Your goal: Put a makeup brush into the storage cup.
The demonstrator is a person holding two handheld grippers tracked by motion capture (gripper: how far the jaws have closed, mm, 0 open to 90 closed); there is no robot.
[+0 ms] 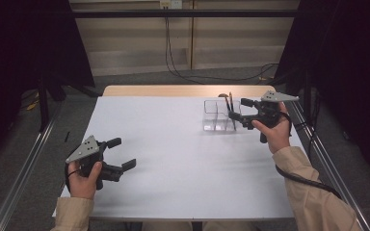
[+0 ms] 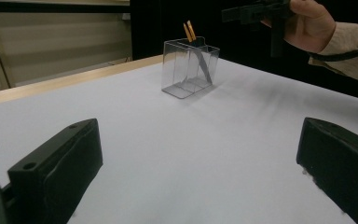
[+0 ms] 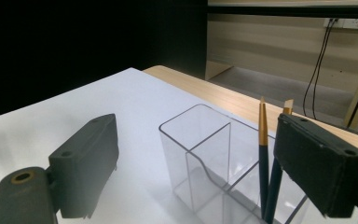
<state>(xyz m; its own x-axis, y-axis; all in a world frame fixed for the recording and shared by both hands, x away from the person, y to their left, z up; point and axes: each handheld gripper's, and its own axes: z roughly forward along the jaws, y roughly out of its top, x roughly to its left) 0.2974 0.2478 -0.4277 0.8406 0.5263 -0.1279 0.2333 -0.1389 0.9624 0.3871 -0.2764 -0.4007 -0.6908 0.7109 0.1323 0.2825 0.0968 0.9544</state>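
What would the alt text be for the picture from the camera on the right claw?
Two dark brushes with gold ferrules stand in one compartment of a clear plastic holder on a white table. The right claw stands open around the holder, one black jaw on each side.

White table (image 1: 173,159) bare across centre and from six to nine o'clock, open passage; clear divided holder (image 1: 220,116) with two upright brushes (image 1: 230,109) blocks one o'clock; right gripper (image 1: 237,109) wide-jawed just beside it

lower ends of two brushes (image 3: 263,154) cut off by frame edge, second brush partly behind tool (image 3: 205,163)
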